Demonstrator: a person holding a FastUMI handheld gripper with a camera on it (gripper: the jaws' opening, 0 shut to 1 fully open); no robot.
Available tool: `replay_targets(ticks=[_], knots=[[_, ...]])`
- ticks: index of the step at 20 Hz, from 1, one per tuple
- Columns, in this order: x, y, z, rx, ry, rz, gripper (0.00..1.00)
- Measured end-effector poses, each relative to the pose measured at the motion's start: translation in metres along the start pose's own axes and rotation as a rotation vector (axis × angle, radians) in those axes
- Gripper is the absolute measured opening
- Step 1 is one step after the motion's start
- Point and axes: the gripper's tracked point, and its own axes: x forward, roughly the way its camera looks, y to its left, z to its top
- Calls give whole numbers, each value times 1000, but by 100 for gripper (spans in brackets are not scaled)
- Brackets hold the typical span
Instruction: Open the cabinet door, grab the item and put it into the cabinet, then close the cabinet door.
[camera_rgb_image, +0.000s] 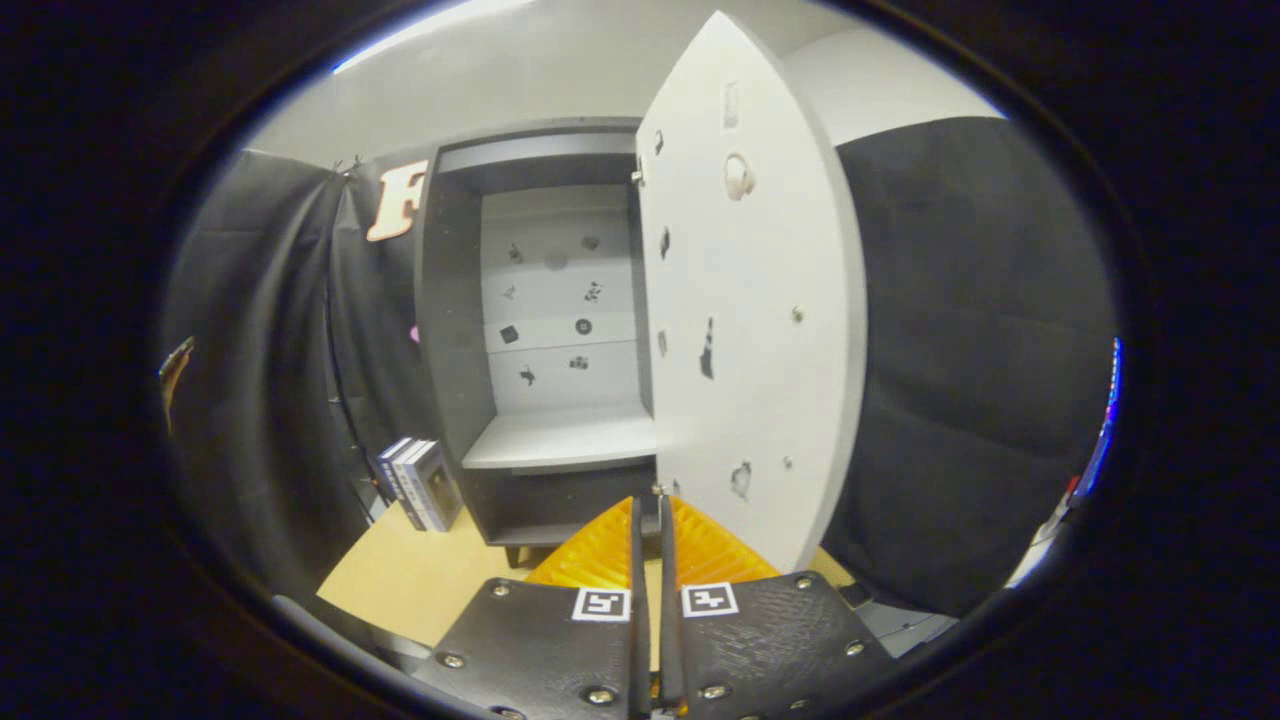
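A grey cabinet (450, 330) stands on the table just beyond my fingers. Its white door (750, 300) is swung wide open to the right, with its lower corner close above my fingertips. Inside, a pale shelf (560, 440) lies bare in front of a white back panel dotted with small dark marks. My gripper (648, 500) is shut on a ribbed orange item (600, 555). The two fingers pinch a thin part of it, and its ribbed surface spreads out to both sides below them. The item sits just in front of the cabinet's lower opening.
A few dark books (420, 485) stand upright against the cabinet's left side on the tan tabletop (410, 580). Black cloth walls close in on the left and right. The open door blocks the space to the right of the cabinet.
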Motion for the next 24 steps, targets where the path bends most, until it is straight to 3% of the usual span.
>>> replay_targets(ticks=[4,7,12,24], knots=[[24,30,-42,-36,72,63,6],[44,44,-86,-71,159,104,19],[65,70,-134,-85,273,180,19],[98,115,-181,-155,374,315,19]])
